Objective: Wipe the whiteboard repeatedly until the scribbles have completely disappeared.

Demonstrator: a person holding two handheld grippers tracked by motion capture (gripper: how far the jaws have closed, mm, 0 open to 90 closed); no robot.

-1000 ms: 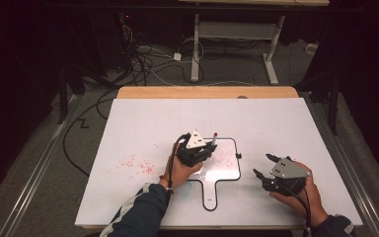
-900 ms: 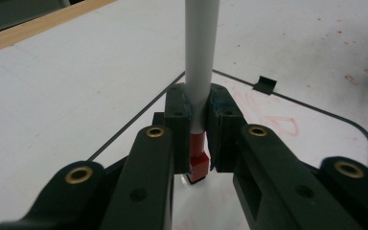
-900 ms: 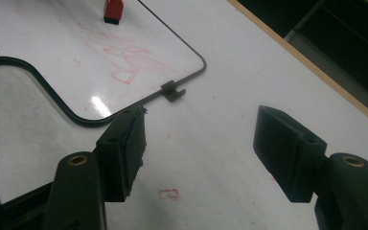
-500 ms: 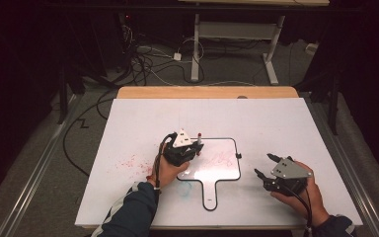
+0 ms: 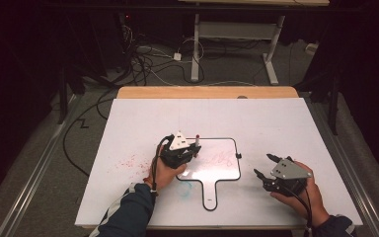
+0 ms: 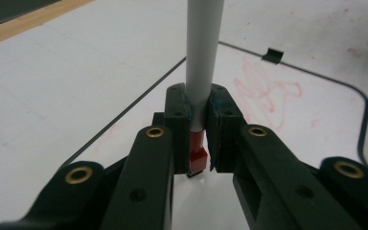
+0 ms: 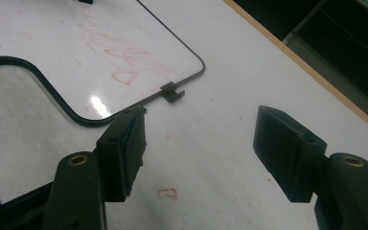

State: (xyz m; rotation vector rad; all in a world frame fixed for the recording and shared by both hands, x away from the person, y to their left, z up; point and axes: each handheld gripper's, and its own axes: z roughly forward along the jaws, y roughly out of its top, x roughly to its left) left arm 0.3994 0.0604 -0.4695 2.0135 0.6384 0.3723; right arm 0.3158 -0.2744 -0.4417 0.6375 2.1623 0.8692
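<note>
A small handled whiteboard (image 5: pixel 224 173) with a black rim lies on the white table; red scribble (image 5: pixel 218 159) marks its face. My left gripper (image 5: pixel 192 148) hovers over the board's left part, shut on a pale marker (image 5: pixel 197 141) with a red end. In the left gripper view the jaws (image 6: pixel 199 112) clamp the marker (image 6: pixel 202 52) just above its red section, with the scribble (image 6: pixel 268 91) beyond. My right gripper (image 5: pixel 262 165) rests right of the board, open and empty. In its own view the right gripper (image 7: pixel 201 143) faces the board's corner clip (image 7: pixel 172 92).
The white tabletop (image 5: pixel 286 123) carries faint red smudges (image 5: pixel 128 160) left of the board and a blue mark (image 5: pixel 185 185) beside the handle. A wooden strip (image 5: pixel 207 92) edges the far side. Cables (image 5: pixel 148 59) and a desk frame sit on the floor behind.
My left gripper, still holding the marker, has shifted a little to the left over the board. The right gripper has stayed put.
</note>
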